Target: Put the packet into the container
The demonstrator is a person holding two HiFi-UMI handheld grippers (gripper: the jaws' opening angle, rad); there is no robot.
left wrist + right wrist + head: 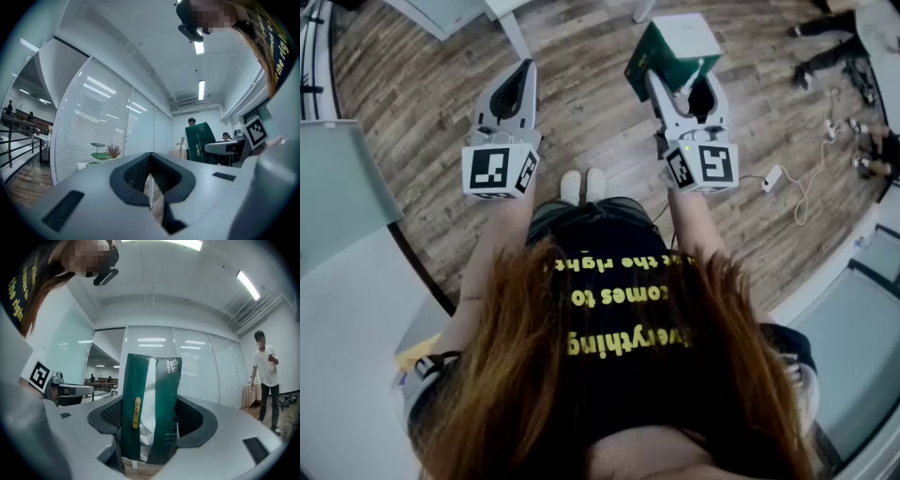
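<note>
A green packet (668, 49) with a white panel is clamped in my right gripper (677, 82), which is shut on it and held out in front of me above the floor. In the right gripper view the packet (151, 404) stands upright between the two dark pads, filling the gap of the right gripper (150, 430). My left gripper (517, 82) is raised beside it, to the left, and holds nothing. Its jaws meet in the left gripper view, where the left gripper (150, 182) is shut. The packet (200, 141) also shows there at the right. No container shows in any view.
Wooden floor (431, 103) lies below both grippers. A power strip and cables (773, 178) lie on it at the right. White furniture legs (514, 33) stand at the top, a grey surface (337, 187) at the left. A person (266, 380) stands by the glass partitions.
</note>
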